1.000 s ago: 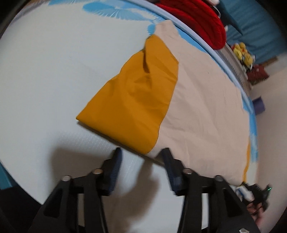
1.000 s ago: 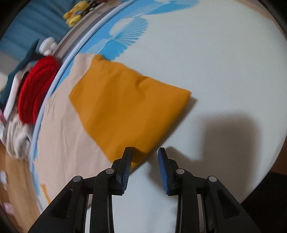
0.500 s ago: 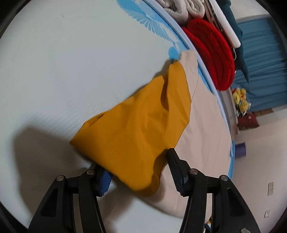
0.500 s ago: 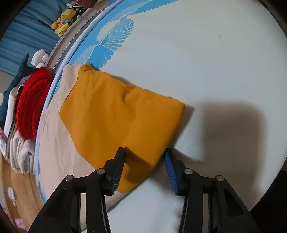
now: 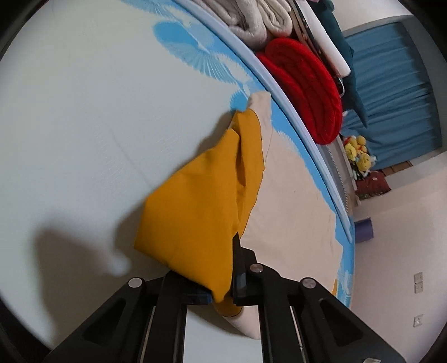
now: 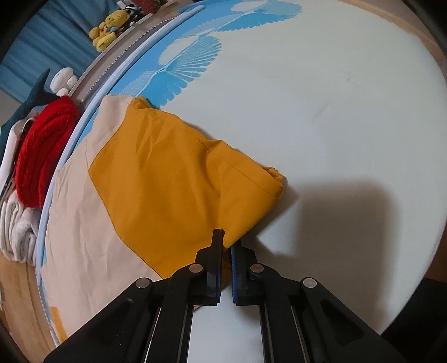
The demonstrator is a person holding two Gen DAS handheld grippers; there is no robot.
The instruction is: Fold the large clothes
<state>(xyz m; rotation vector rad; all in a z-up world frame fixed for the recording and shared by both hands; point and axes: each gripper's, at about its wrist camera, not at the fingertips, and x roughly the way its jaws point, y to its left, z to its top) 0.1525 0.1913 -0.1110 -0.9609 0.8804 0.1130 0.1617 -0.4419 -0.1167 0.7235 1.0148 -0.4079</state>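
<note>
Both tools clamped on the near edge of the garment [image 6: 156, 178], a large piece in mustard and beige lying on the pale bed [image 6: 321, 83]. Left tool [image 5: 223, 282] closed on a bunched mustard corner, fabric draped over one finger and raised off the sheet. Right tool [image 6: 226, 251] narrowed onto a thin fold of the same mustard panel. Held at two spots along one edge, probably to carry that edge across the beige part for a fold. Left tool's fingertips buried under cloth; the garment's far end cut off in both views. Hard to tell garment type. Red blanket [image 5: 307, 89] and plush toys [image 6: 107, 26] beyond the bed's edge.
</note>
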